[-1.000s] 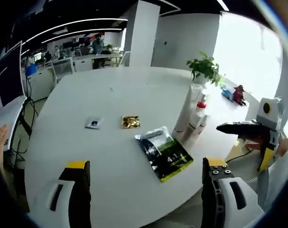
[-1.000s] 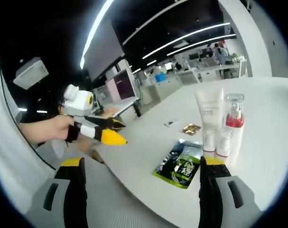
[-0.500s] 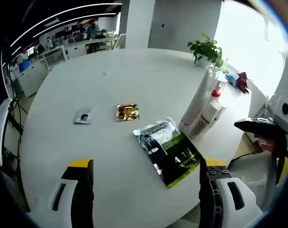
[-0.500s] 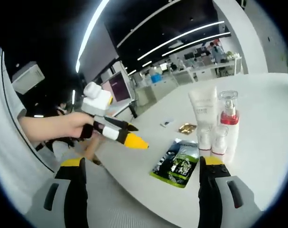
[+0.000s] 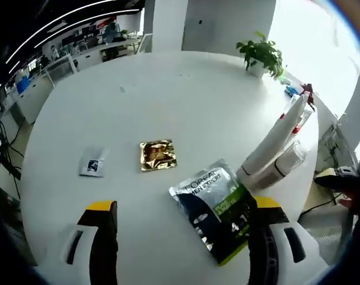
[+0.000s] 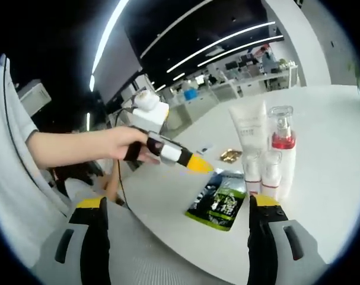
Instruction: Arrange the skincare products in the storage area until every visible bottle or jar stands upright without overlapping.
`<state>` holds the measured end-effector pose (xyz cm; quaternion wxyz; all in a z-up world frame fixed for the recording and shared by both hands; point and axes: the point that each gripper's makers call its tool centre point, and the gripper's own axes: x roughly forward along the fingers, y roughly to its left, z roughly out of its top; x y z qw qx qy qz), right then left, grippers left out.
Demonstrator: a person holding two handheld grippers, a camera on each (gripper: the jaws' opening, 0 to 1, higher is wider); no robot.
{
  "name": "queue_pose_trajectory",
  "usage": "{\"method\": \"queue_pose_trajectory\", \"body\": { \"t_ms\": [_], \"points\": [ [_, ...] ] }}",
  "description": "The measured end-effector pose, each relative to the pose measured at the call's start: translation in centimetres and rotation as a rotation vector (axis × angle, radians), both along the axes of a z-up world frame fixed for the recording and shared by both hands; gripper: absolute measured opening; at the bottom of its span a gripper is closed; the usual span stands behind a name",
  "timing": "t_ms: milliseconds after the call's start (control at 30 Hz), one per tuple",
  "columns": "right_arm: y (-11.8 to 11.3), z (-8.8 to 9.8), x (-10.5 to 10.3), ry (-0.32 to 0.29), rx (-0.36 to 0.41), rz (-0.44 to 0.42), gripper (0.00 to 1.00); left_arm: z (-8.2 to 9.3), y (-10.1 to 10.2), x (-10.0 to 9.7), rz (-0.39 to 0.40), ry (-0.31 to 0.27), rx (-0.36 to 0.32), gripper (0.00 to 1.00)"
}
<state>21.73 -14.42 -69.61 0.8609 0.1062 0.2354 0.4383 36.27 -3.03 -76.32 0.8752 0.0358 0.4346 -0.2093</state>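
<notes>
On the round white table [image 5: 185, 95], the left gripper view shows a potted plant [image 5: 261, 54] at the far edge, with a few small colourful items just beyond it that are too small to make out. Nearer lie three flat things, well apart from one another: a small grey sachet [image 5: 93, 165], a gold foil sachet [image 5: 157, 155], and a dark L'Oréal pouch [image 5: 218, 209] with a green label, which lies between the left gripper [image 5: 175, 249] and the bottles. The pouch's near corner sits close to that gripper's right-hand jaw; whether they touch cannot be told.

The skincare products stand clustered near the table's edge, just past the pouch — a tall white tube [image 5: 274, 142], a red-collared pump bottle [image 5: 298, 122] behind it and a small clear bottle [image 5: 289, 159] beside it. In the right gripper view they stand upright, close together: the white tube [image 6: 247, 133], the pump bottle [image 6: 282, 148], and two small clear bottles [image 6: 252, 172] in front, with the pouch [image 6: 220, 203] flat at their foot.

The left gripper's jaws are spread wide and hold nothing. The right gripper [image 6: 175, 243] hangs off the table's edge, its jaws likewise wide and empty — the bottles lie ahead of its right jaw. A person's hand [image 6: 123, 145] holds the left gripper out over the table edge there.
</notes>
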Motion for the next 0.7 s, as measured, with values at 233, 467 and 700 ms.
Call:
{"method": "queue_pose_trajectory", "body": {
  "t_ms": [233, 467, 700],
  "points": [
    [-0.4, -0.2, 0.4, 0.015, 0.002, -0.03, 0.98, -1.2, 0.4, 2.1, -0.007, 0.041, 0.039, 0.85],
    [-0.6, -0.4, 0.6, 0.024, -0.007, -0.046, 0.98, -2.2, 0.7, 4.6, -0.023, 0.07, 0.085, 0.84],
    [-0.8, -0.6, 0.7, 0.03, -0.013, -0.057, 0.98, -3.4, 0.6, 6.8, 0.031, 0.115, 0.072, 0.82]
  ]
}}
